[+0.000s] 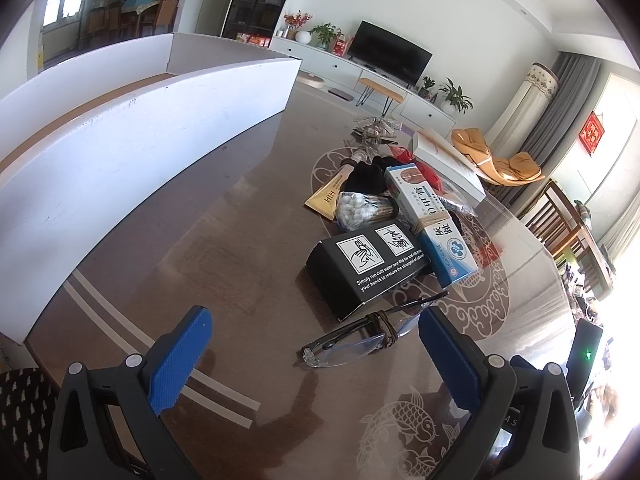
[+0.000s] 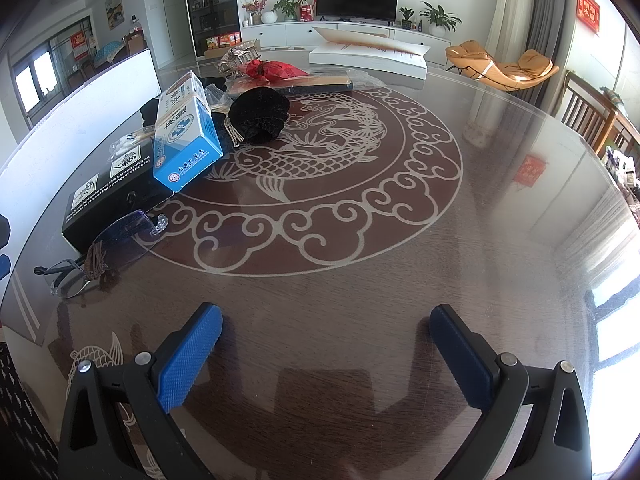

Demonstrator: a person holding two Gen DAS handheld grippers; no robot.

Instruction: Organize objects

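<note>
Folded eyeglasses (image 1: 362, 338), bound at the middle with brown cord, lie on the glass-topped counter (image 1: 224, 248) just ahead of the left tongs (image 1: 314, 344), whose blue-padded fingers (image 1: 180, 360) stand wide apart and grip nothing. From the left wrist view the glasses sit at about 1 o'clock, nearer the right-hand finger. Beyond them at 12 o'clock rests a black box (image 1: 366, 268) with white hand pictograms and printed text. A blue and white carton (image 1: 430, 220), tied round with string, leans across the black box's far end. Behind these at 12 o'clock are a clear packet of cotton swabs (image 1: 362, 210), a yellow packet (image 1: 326, 196) and a black cloth pouch (image 1: 366, 178). A white walled tray (image 1: 132, 148) fills the 10 o'clock side.

In the right wrist view the right tongs (image 2: 324, 342) are likewise spread open and empty over bare counter, above the carp design. The pile sits at 10 o'clock, well apart from them. A white open book (image 2: 368, 54) lies at 12 o'clock near the far edge.
</note>
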